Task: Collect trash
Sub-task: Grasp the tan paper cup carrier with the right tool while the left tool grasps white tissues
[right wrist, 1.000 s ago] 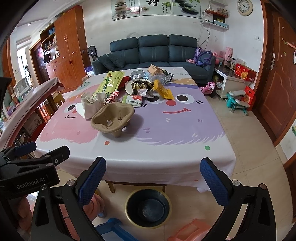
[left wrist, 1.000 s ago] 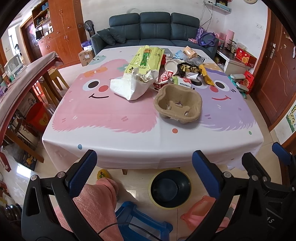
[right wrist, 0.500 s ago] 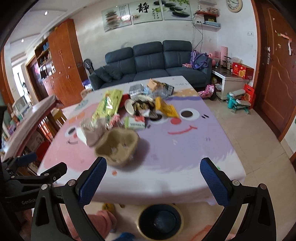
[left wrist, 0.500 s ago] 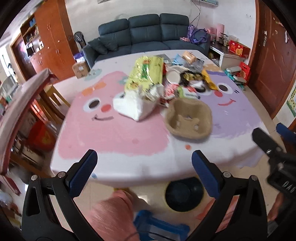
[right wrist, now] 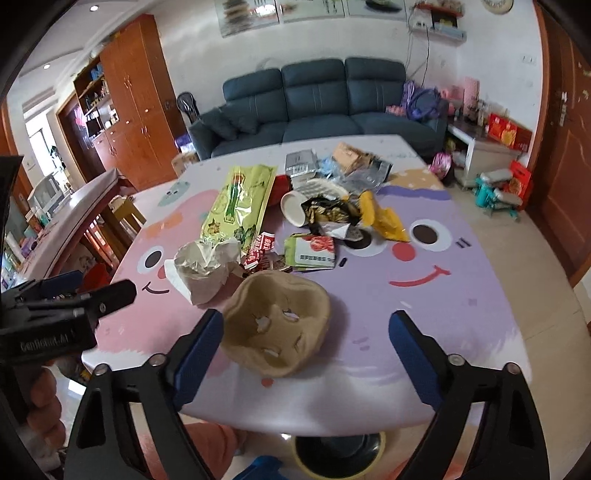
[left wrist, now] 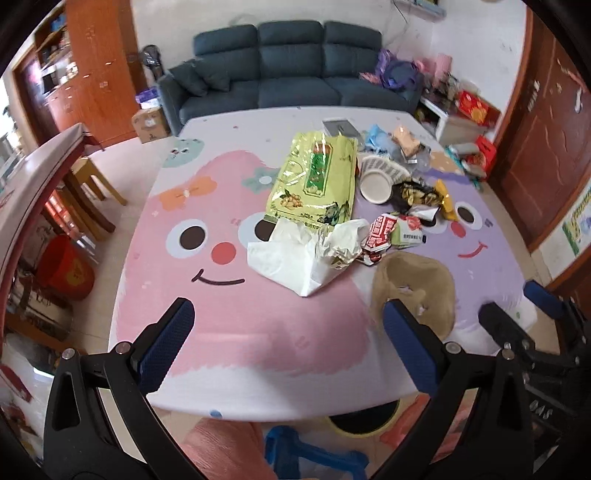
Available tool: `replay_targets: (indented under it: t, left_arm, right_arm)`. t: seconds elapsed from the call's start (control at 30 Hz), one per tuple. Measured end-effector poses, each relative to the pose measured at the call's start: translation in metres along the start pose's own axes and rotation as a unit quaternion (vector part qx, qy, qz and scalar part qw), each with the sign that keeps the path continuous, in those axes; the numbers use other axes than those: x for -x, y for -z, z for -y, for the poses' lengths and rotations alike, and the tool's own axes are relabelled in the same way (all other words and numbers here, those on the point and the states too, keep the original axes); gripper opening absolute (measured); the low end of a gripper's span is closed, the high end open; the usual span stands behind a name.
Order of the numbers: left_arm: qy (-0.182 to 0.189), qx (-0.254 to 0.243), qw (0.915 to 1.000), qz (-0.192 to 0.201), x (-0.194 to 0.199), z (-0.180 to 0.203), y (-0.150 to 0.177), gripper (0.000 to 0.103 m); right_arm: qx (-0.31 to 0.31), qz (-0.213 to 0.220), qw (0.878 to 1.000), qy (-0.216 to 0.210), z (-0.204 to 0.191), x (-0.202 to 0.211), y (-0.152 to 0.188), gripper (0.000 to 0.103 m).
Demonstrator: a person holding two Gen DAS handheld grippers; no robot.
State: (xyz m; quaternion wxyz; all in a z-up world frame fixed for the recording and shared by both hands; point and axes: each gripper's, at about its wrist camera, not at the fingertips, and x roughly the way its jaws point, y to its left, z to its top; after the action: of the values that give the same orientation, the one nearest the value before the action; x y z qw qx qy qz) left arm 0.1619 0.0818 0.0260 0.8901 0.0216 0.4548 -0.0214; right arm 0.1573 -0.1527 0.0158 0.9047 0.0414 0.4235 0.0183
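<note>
right view – wall pictures (right wrist: 314, 11); left view – red bucket (left wrist: 66, 267)

Matt, rough pulp-paper cup carrier (right wrist: 277, 328) on a smooth printed tabletop (right wrist: 424, 295) (glossy green foil bag (right wrist: 236, 206) behind).

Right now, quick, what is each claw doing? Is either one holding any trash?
Left claw: open, holding nothing.
Right claw: open but closing, nothing gripped; the cardboard cup tray sits just ahead of it.
</note>
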Motion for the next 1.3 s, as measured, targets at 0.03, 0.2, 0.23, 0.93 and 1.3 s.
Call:
replay_targets:
  t: [0.03, 0.2, 0.23, 0.93, 1.3]
  left_arm:
    - [-0.003, -0.003, 1.0000, -0.002, -0.005, -0.002, -0.003, 0.101]
    - [0.011, -0.025, 0.9996, -0.009, -0.033, -0.004, -0.017, 0.101]
    - [0.018, -0.028, 0.9993, -0.017, -0.039, -0.004, -0.019, 0.101]
    - [0.042, -0.068, 0.9909, -0.109, -0.154, 0.021, -0.035, 0.094]
    - [0.042, -0.054, 0.9939, -0.087, -0.155, 0.022, -0.037, 0.044]
  right_arm:
    - [0.000, -0.007, 1.000, 0.003, 0.001, -0.007, -0.003, 0.087]
    - [-0.013, -0.047, 0.999, 0.012, 0.005, -0.042, -0.013, 0.081]
    - [-0.018, -0.058, 0.998, 0.015, 0.008, -0.051, -0.014, 0.080]
    - [-0.062, -0.156, 0.986, -0.021, 0.025, -0.133, -0.006, 0.048]
    - [-0.090, -0.152, 0.984, -0.029, 0.028, -0.139, 0.003, 0.018]
